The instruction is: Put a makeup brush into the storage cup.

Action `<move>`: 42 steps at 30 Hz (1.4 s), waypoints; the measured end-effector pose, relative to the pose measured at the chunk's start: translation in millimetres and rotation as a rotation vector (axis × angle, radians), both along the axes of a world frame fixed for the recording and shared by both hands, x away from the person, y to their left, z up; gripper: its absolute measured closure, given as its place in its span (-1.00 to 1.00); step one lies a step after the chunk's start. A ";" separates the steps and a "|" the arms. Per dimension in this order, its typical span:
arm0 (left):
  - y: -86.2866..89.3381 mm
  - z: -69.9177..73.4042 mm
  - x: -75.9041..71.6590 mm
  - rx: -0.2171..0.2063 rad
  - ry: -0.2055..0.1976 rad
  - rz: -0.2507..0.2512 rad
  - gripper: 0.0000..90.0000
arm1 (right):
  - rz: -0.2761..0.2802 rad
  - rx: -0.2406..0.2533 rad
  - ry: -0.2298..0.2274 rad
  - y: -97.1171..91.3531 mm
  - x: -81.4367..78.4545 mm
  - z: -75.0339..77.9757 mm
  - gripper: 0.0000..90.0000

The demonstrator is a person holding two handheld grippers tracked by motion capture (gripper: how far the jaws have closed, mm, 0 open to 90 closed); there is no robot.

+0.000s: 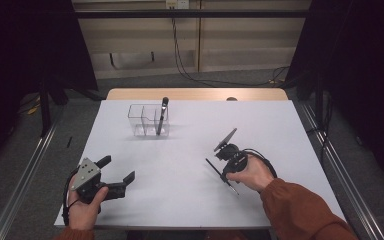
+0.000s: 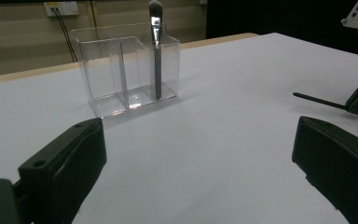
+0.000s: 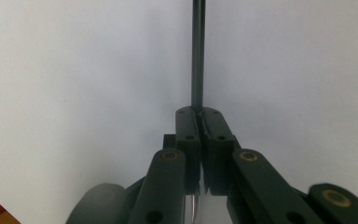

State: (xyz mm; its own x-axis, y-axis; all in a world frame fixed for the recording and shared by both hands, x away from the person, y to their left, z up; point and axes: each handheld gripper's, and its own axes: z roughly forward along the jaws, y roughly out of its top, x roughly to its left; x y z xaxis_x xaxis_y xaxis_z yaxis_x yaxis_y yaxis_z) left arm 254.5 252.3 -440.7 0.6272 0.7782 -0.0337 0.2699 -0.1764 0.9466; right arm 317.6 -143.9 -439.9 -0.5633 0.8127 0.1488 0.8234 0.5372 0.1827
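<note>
The right hand-held gripper (image 1: 226, 161) is clenched on a thin dark makeup brush handle (image 3: 198, 56), its two black jaws pressed together with the stick running straight out from between their tips. In the high view that slim brush (image 1: 222, 176) slants low over the white counter (image 1: 190, 195), near the person's right hand (image 1: 252, 174) in its rust-orange sleeve; whether its far end touches the counter is hard to tell. The left hand-held gripper (image 1: 117, 174) rests released near the counter's front left, jaws spread wide with nothing between them. Well apart, towards the back, stands a clear plastic divided organiser box (image 2: 121, 70), with a second dark brush (image 2: 156, 51) upright in its right-hand compartment.
</note>
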 end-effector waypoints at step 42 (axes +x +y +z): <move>1.7 4.5 -2.9 -0.031 -0.016 0.005 -0.95 | -0.032 0.567 -0.605 -46.4 -13.8 29.4 0.92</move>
